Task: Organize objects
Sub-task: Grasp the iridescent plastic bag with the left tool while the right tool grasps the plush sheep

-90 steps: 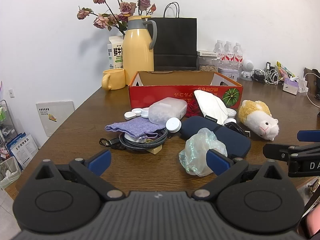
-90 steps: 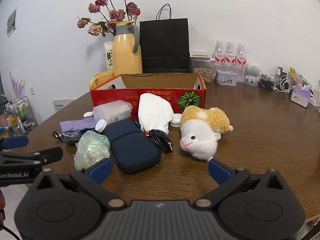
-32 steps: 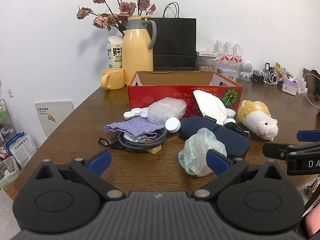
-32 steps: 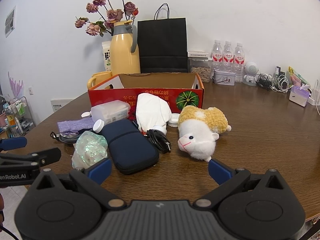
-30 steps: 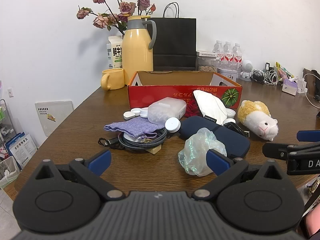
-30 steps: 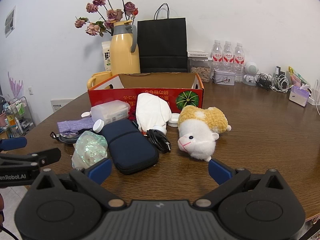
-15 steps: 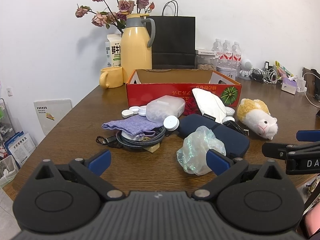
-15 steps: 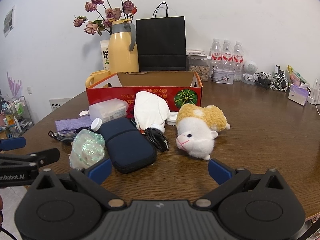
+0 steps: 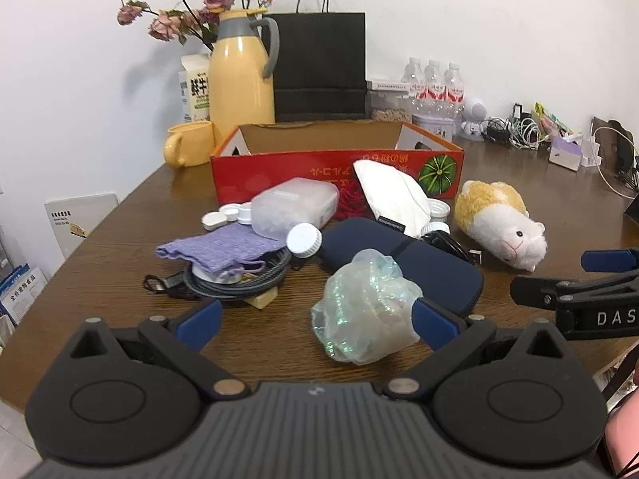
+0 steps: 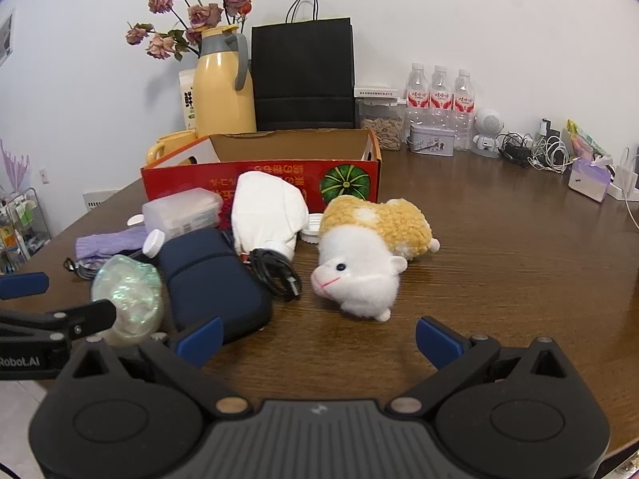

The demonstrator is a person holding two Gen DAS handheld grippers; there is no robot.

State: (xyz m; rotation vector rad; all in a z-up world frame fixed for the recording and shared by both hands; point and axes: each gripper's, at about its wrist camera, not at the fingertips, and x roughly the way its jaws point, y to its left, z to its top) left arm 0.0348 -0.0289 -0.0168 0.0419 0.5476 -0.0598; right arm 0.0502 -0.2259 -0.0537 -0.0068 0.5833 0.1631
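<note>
Now both grippers sit closer to the clutter (image 9: pixel 359 255).

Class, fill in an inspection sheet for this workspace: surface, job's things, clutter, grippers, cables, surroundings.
Surface: brown wooden table.
Job's things: plush toy, navy case, white cloth pouch, crumpled plastic bag, purple cloth, all outside the red box.
Clutter: white caps.
Grippers: left gripper and right gripper open, holding nothing.
Cables: black cable; coiled cord.
Surroundings: yellow jug, black bag, water bottles.
</note>
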